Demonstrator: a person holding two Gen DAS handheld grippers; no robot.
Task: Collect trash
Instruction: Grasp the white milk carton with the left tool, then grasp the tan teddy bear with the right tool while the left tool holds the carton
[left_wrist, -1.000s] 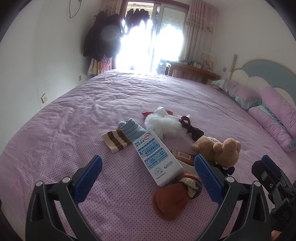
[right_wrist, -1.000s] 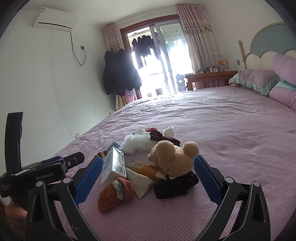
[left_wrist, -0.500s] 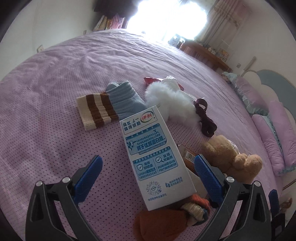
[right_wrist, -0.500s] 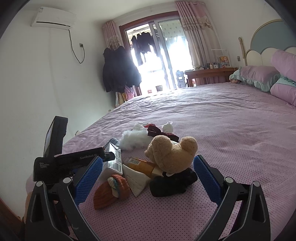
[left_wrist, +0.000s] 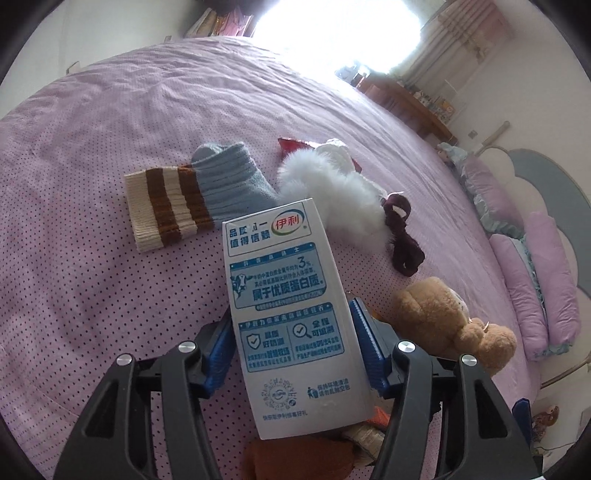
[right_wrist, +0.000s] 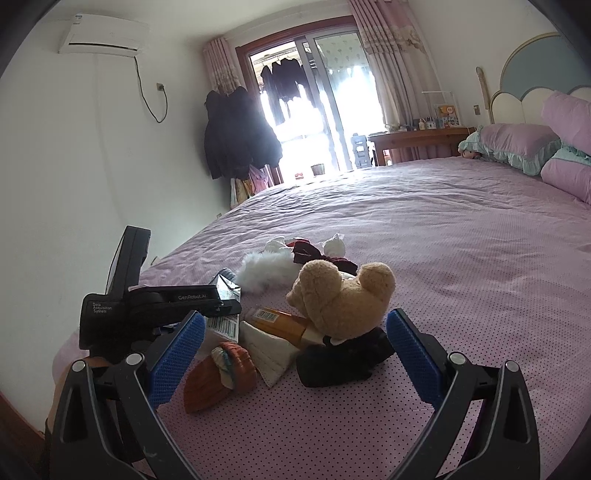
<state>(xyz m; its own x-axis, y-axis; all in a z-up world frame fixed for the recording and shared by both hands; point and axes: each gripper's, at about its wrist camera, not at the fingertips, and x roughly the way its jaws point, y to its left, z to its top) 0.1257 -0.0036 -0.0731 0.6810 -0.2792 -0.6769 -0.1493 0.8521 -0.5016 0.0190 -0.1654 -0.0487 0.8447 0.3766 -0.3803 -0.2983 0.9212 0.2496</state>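
Blue pads: the ribbed fingers (left_wrist: 364, 343) of the left gripper (left_wrist: 291, 343) are seen pressed against both long sides of the milk carton (left_wrist: 288, 306), so the carton is pinched across its narrow width.
Carton position: it is held within the clutter on the bed (left_wrist: 92, 177), printed face up, its far end reaching towards the striped sock (left_wrist: 184, 199) and the white fluffy item (left_wrist: 340, 195); whether it is lifted off the cover cannot be told.
Grip choice: the flat sides are judged to have been taken because they give parallel faces for the pads.
Right gripper (right_wrist: 295, 354): its jaws are spread wide and nothing is held between them; it is kept low before the pile, facing the teddy bear (right_wrist: 343, 295).
Other likely trash: an orange packet (right_wrist: 284, 321) is wedged under the bear, so the toy would probably need shifting first.
Soft goods: the rust-coloured sock (right_wrist: 218, 373) and the black cloth (right_wrist: 343, 354) are judged not to be trash.
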